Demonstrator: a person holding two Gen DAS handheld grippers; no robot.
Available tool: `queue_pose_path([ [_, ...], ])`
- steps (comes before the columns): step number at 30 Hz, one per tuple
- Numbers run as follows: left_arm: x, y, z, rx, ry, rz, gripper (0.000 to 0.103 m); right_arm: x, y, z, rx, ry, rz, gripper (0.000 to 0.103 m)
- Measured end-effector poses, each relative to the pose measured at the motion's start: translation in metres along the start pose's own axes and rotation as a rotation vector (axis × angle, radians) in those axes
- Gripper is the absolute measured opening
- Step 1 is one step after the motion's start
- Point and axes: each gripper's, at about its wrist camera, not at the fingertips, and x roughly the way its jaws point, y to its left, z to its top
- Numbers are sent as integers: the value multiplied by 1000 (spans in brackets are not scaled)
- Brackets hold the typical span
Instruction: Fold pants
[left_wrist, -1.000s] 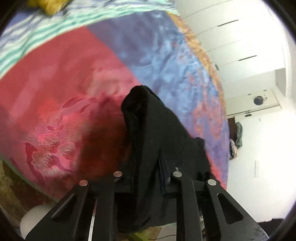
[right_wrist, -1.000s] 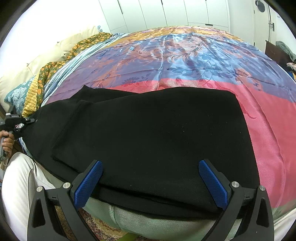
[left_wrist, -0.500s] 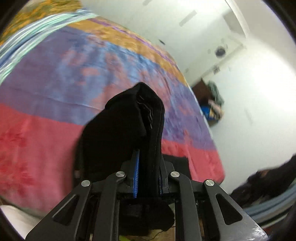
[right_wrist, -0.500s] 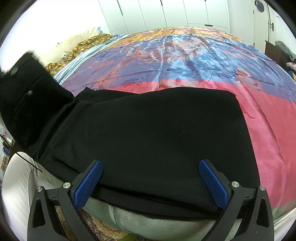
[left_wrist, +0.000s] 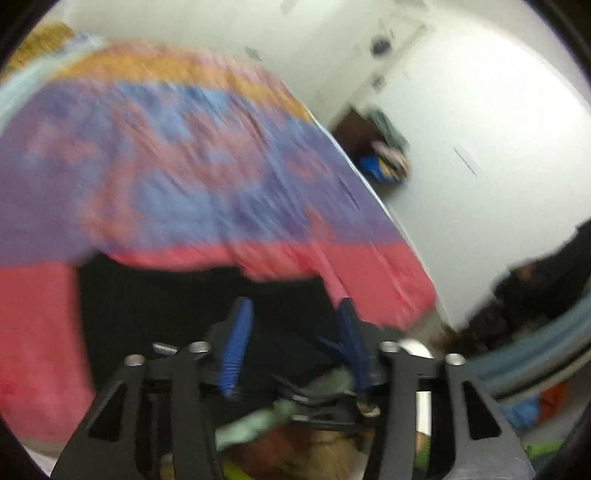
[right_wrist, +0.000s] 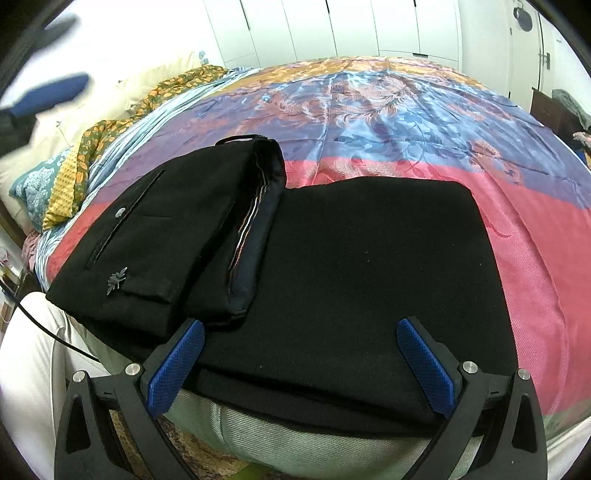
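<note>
Finishing the first fold: black trousers (right_wrist: 332, 280) lying doubled on the bed (right_wrist: 388, 122), both grippers' fingers spread, empty; needing regrasp next.

Black fingers (right_wrist: 173, 363), blue ribbed pads

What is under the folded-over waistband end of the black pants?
The waistband end lies on the rest of the black pants, which rest on the bedspread. Whatever lies between the layers is covered.
</note>
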Motion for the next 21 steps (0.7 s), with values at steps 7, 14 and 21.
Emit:
queue_pose_path([
  [7,9,92,-68,-196,13,261,27,0,0,2,0,10,3,103],
  [14,85,70,-101,-94,81,256,24,-23,-8,9,34,19,22,102],
  [21,81,88,-97,-167,89,189,22,-59,10,31,-153,-58,369,102],
])
